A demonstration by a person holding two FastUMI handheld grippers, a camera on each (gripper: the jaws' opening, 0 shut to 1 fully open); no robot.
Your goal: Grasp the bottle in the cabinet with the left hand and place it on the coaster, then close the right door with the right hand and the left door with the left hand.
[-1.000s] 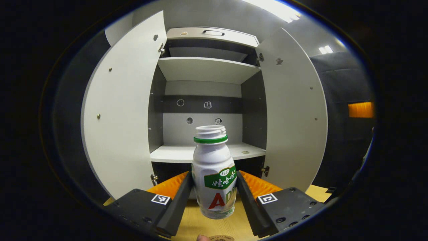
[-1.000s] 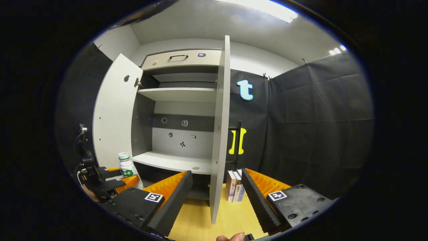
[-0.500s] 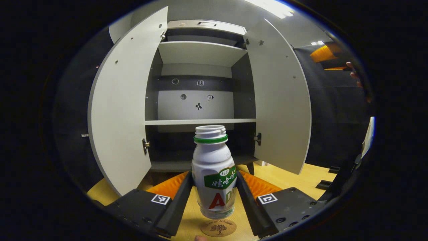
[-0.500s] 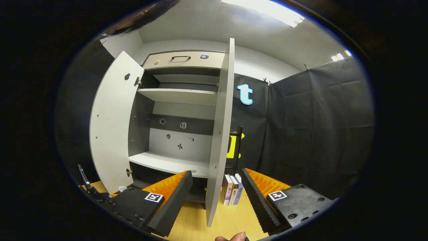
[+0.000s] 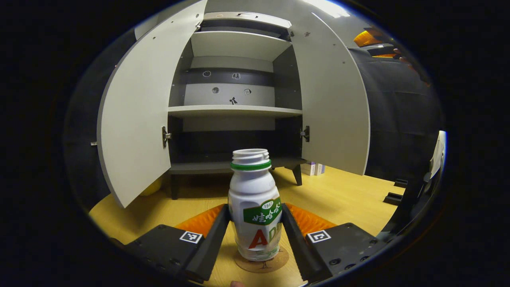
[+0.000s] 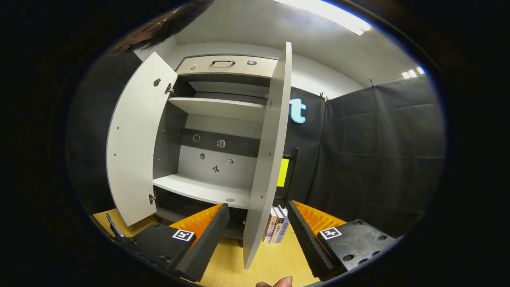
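**Bottle held over the coaster before an open cabinet**

Left gripper view. The left gripper [image 5: 255,235] pinched the bottle [image 5: 255,207] between its two fingers [image 5: 211,239], one pressed against each side of the body. The bottle stood upright, uncapped, a green ring below its open mouth. Its base lay over the round coaster [image 5: 275,261] on the wooden table [image 5: 346,195]; whether the base touched the coaster or hung just above it could not be told. Beyond the bottle stood the cabinet [image 5: 235,111], with the left door [image 5: 135,119] and the right door [image 5: 334,111] both swung wide. The shelf [image 5: 235,111] inside was bare, and small stickers marked the back wall. Books [image 5: 312,168] stood on the table past the lower edge of the right door. At the upper right, the right gripper [image 5: 370,40] appeared with fingers of a hand [image 5: 404,59] beside it, too near the edge to judge its state.

Right gripper view. The right gripper [image 6: 258,229] was spread open, its fingers [image 6: 207,235] apart with nothing between them. The right door [image 6: 267,159] appeared nearly edge-on, its lower edge between the fingers farther off and apart from both. The left door [image 6: 131,139] stood open at the left. A drawer [image 6: 227,65] with a dark handle topped the cabinet [image 6: 215,159]. Books [image 6: 277,227] stood upright on the table [image 6: 279,263], just right of the door's lower edge. A fingertip [image 6: 275,283] showed at the bottom edge.
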